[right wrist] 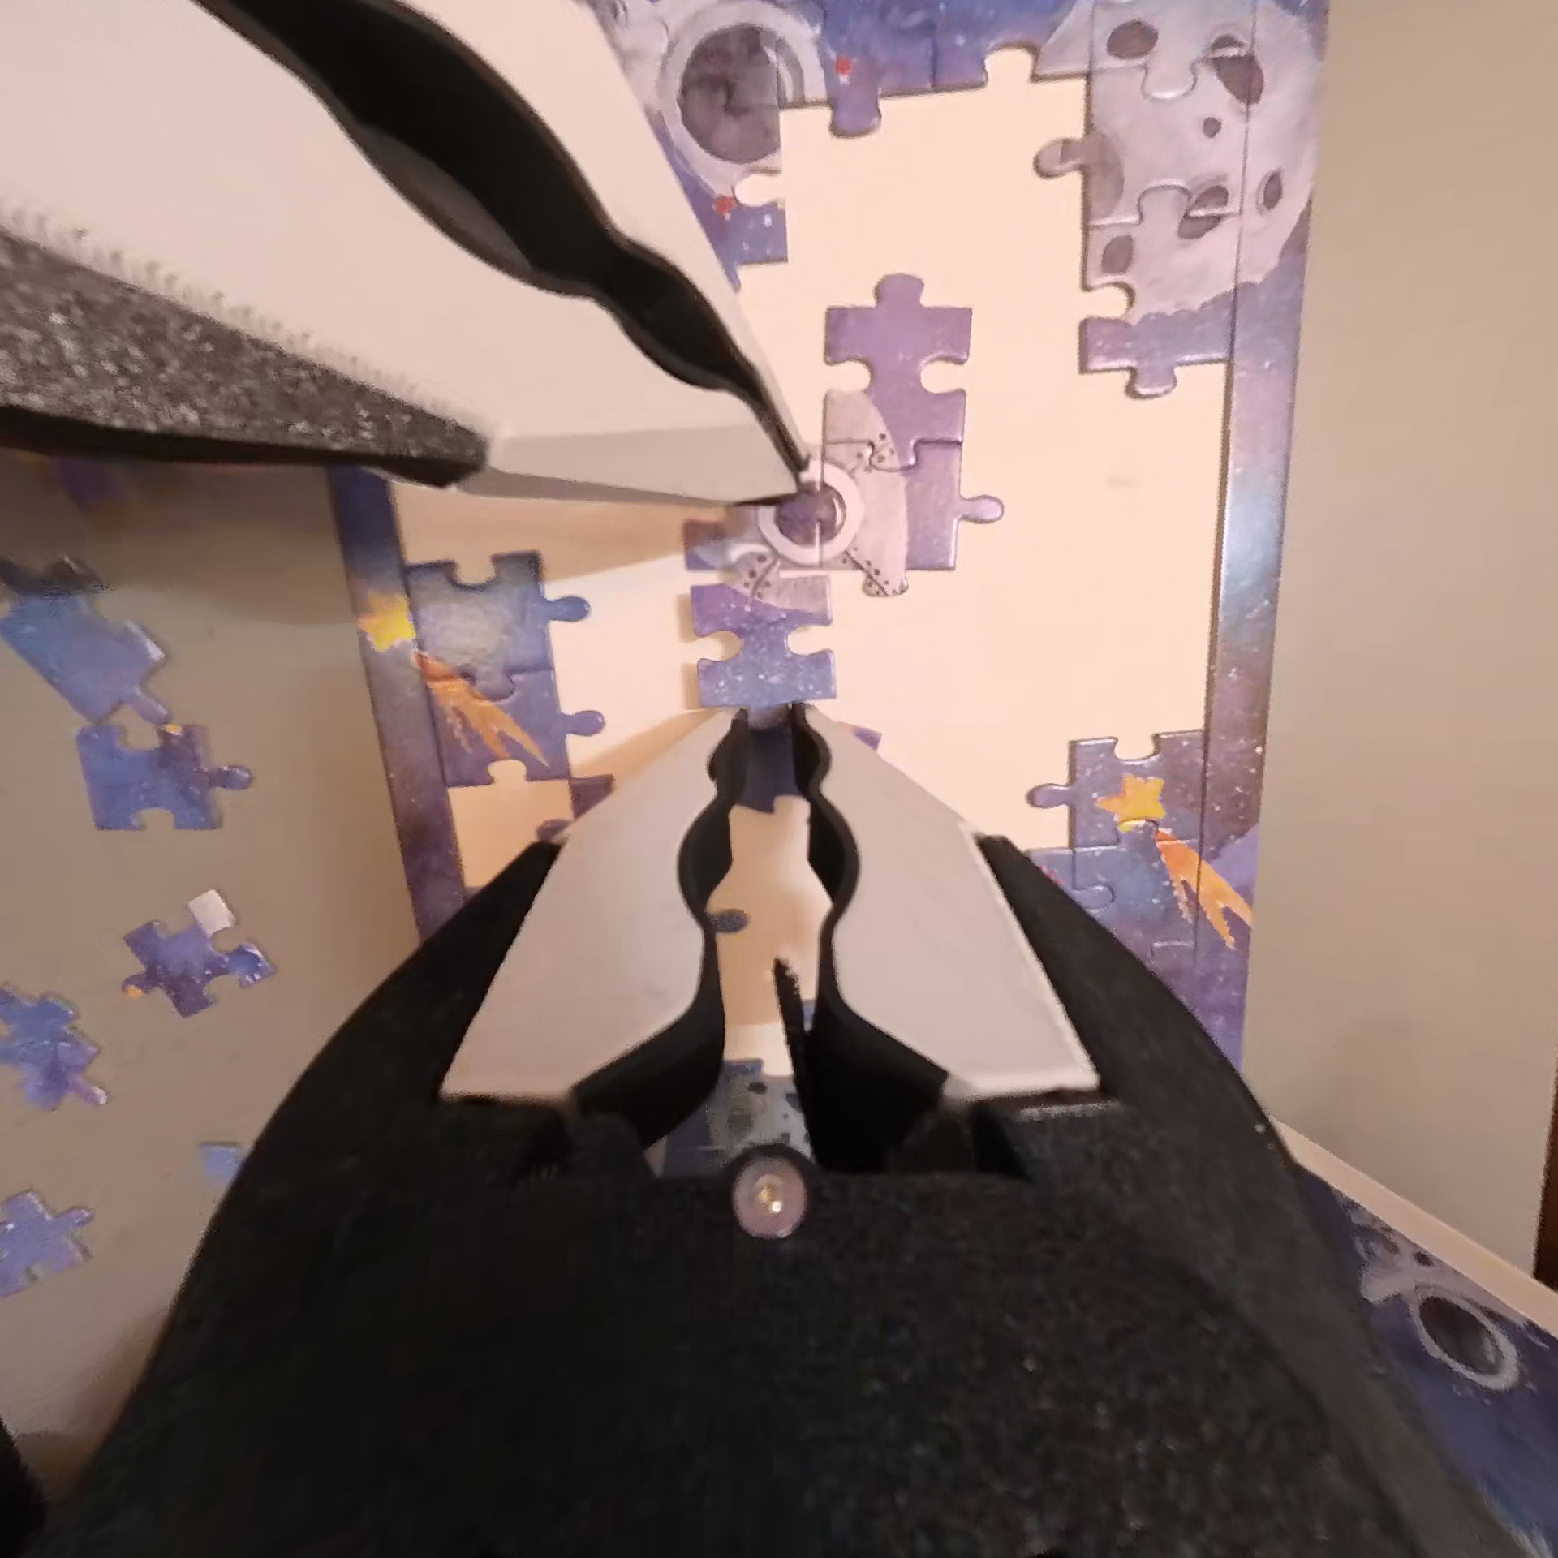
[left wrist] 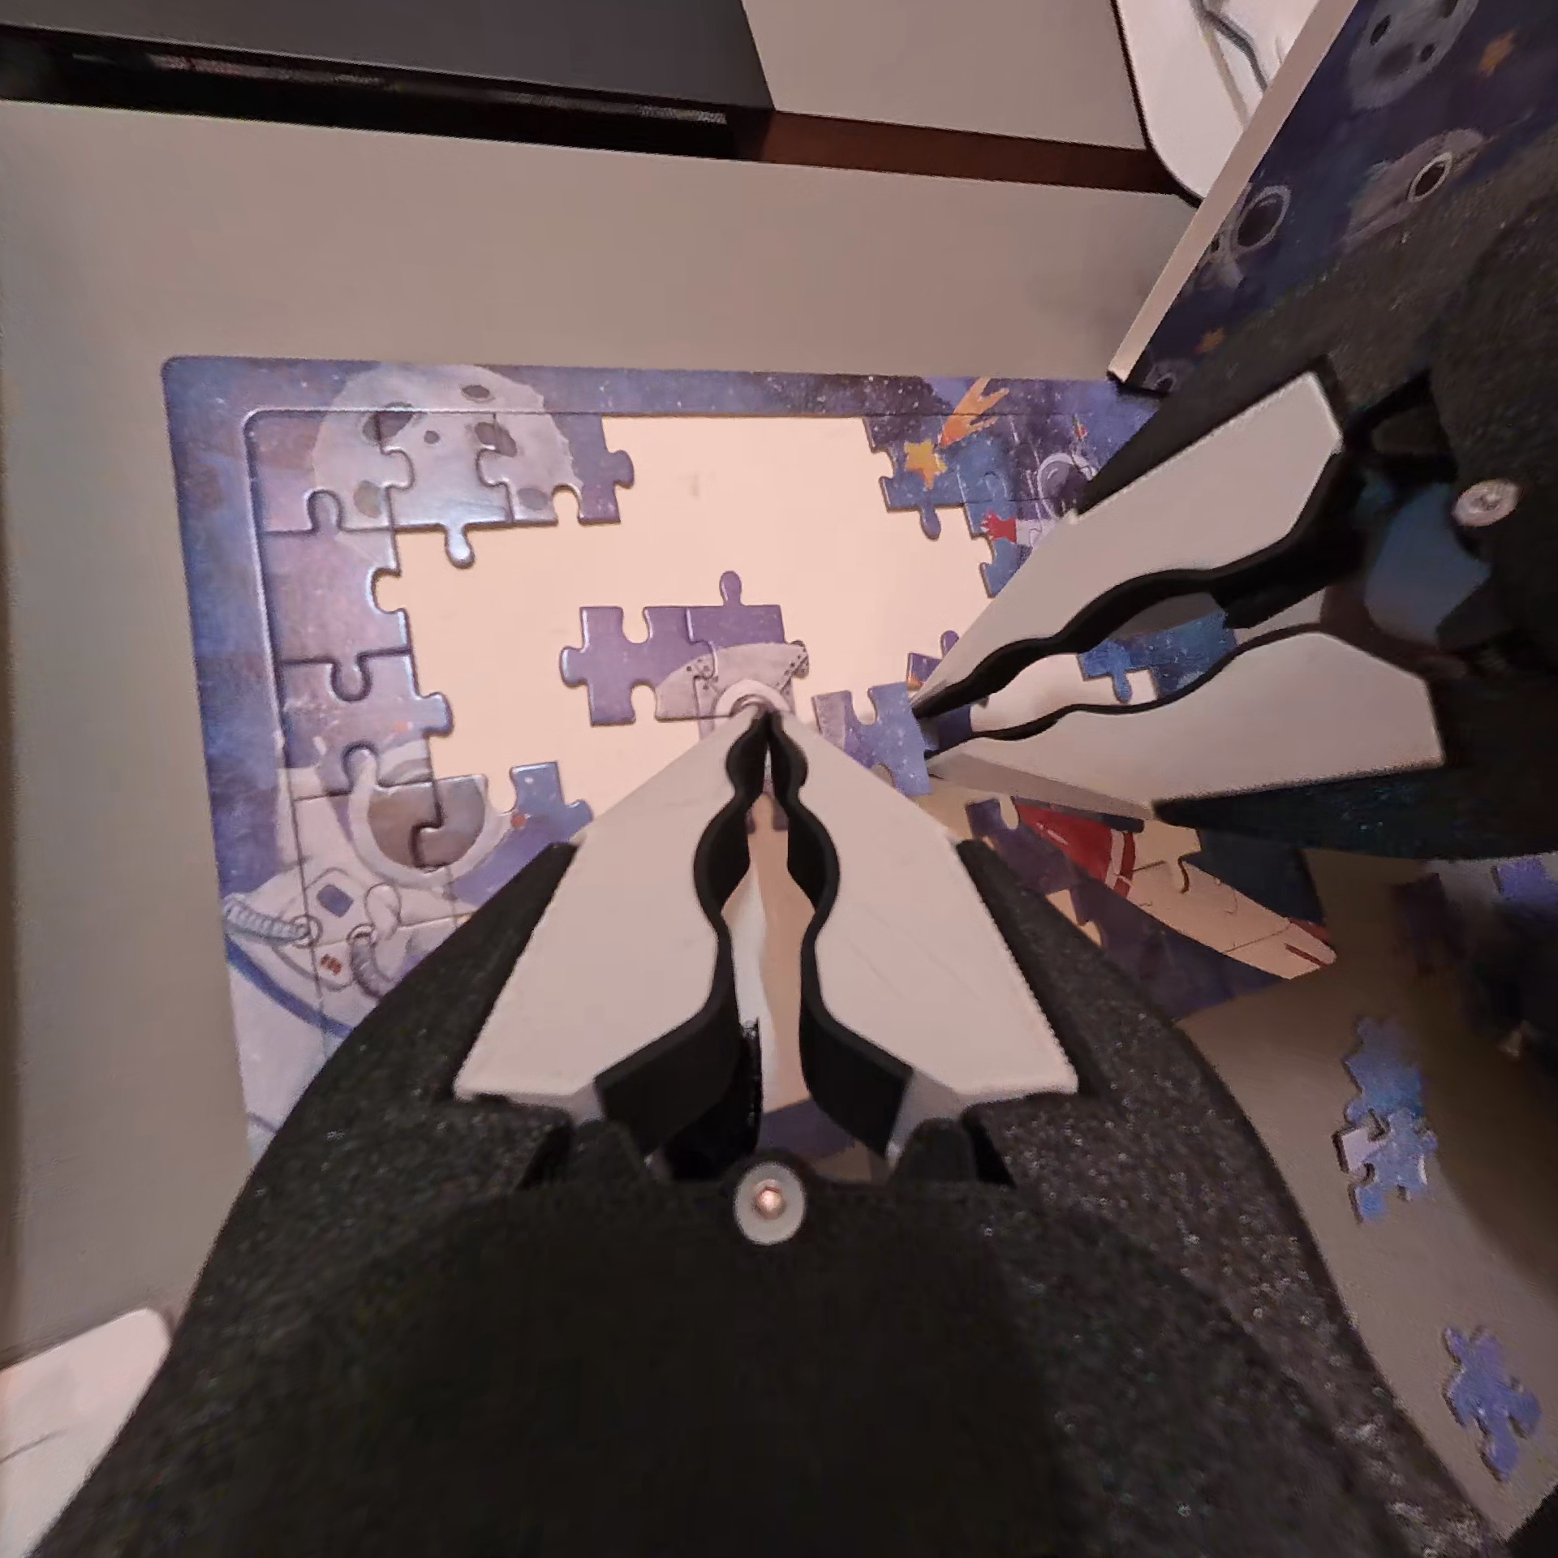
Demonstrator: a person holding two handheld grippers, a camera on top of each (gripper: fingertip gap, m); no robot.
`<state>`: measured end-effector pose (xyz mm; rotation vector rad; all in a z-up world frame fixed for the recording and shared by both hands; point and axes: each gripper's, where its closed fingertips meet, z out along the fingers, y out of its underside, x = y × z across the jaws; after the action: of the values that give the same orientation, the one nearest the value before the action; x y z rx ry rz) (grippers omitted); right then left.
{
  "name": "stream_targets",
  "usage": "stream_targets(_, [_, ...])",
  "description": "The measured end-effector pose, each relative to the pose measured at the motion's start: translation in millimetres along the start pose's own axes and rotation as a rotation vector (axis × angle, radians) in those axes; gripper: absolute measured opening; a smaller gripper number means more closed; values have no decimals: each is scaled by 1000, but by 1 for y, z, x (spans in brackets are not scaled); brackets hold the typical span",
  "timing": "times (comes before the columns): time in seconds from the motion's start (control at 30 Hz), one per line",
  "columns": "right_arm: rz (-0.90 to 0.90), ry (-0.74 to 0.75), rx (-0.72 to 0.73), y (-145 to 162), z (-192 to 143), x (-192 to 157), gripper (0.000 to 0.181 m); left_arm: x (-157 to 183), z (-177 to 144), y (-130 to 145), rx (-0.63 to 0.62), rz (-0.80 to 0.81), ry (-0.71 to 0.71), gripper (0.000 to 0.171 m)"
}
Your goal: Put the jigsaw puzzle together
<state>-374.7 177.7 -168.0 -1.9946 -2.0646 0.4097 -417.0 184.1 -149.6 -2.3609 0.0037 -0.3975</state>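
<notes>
The puzzle tray [left wrist: 202, 590] lies on the table with its edge pieces placed and a bare cream middle. A small cluster of joined purple and grey pieces [left wrist: 674, 666] lies in that middle. My left gripper [left wrist: 763, 721] is shut with nothing between its pads, and its tips rest on the cluster's near edge. It enters the right wrist view from the upper left [right wrist: 797, 476]. My right gripper [right wrist: 767, 717] is shut on the tab of a blue starry piece [right wrist: 763, 666] and holds it against the cluster [right wrist: 902, 405]. The left wrist view shows the same grip [left wrist: 923, 729] on the piece [left wrist: 885, 733].
Several loose blue pieces lie on the table beside the tray [right wrist: 152, 776] [left wrist: 1383, 1121]. The puzzle box [left wrist: 1315, 169] stands close behind the right gripper. A dark edge [left wrist: 379, 76] runs along the table's far side. There is about 5 cm between the tips of the two grippers.
</notes>
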Motion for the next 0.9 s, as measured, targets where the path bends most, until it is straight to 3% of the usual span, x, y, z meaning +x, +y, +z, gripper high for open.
stream_targets(0.37, [-9,0,4,-2,6,-6,10,9,2,9,1,38,42,0])
stream_targets(0.77, [38,-9,-6,-2,6,-6,10,7,9,18,-41,102,-5,0])
stream_targets(0.9, [34,32,-4,-3,2,-1,23,8,10,18,-36,95,6,0])
